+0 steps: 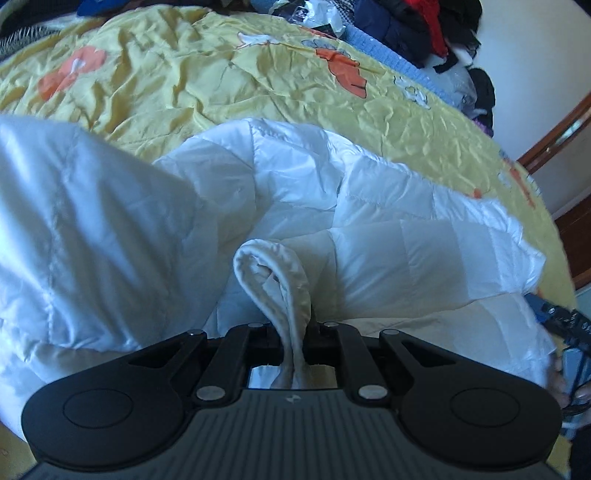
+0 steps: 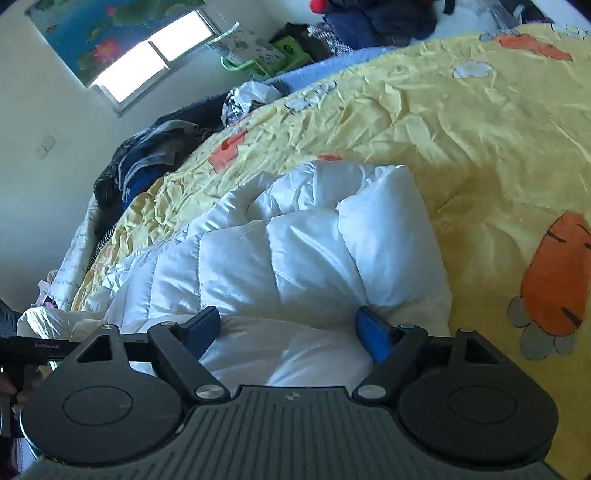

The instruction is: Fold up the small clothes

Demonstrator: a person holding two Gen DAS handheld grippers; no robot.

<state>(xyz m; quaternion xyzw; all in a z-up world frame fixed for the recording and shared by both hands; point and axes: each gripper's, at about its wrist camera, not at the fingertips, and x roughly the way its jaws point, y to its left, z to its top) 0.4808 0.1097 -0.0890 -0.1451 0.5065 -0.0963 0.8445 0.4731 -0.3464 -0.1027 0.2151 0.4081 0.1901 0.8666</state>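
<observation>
A white quilted puffer jacket (image 1: 369, 206) lies crumpled on the yellow bedspread (image 1: 221, 85). My left gripper (image 1: 293, 343) is shut on a ribbed white cuff (image 1: 269, 273) of the jacket, which loops up between the jaws. In the right wrist view the same jacket (image 2: 295, 251) fills the middle. My right gripper (image 2: 288, 332) is open, its blue fingers (image 2: 371, 332) spread wide and pressed down into the padded fabric, holding nothing. The right gripper's edge shows at the right of the left wrist view (image 1: 561, 321).
Piles of dark, red and blue clothes (image 1: 417, 26) lie along the bed's far edge, also in the right wrist view (image 2: 147, 162). A window (image 2: 147, 62) and a green basket (image 2: 255, 62) are behind. A wooden door frame (image 1: 557, 136) stands at the right.
</observation>
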